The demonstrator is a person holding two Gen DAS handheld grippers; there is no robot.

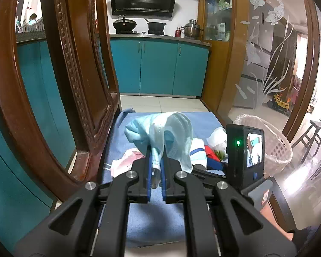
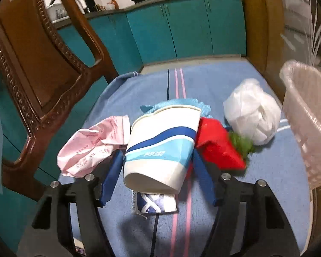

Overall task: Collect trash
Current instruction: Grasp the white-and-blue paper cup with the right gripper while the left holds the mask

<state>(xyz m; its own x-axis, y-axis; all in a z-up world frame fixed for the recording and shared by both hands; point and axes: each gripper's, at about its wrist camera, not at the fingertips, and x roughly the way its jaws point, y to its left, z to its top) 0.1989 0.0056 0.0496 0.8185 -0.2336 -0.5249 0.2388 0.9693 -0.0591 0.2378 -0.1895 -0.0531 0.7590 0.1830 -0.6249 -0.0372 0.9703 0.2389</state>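
My left gripper (image 1: 156, 150) is shut on a light blue face mask (image 1: 173, 132) and holds it above the blue cloth on the table (image 1: 203, 122). My right gripper (image 2: 158, 152) has its jaws closed on both sides of a white paper cup with blue stripes (image 2: 160, 143), tipped with its base toward the camera. Around the cup lie a crumpled pink wrapper (image 2: 92, 145), a red wrapper (image 2: 216, 145), a green scrap (image 2: 241, 143), a white plastic bag ball (image 2: 252, 111) and a blue-white packet (image 2: 156, 203). A pinkish lined trash basket (image 2: 306, 115) stands at the right, also visible in the left wrist view (image 1: 274, 141).
A carved wooden chair (image 2: 38, 68) stands close at the left of the table. Teal kitchen cabinets (image 1: 160, 68) are behind. A frosted glass door (image 1: 267, 53) is at the right. The right gripper's camera body (image 1: 244, 152) sits right of my left gripper.
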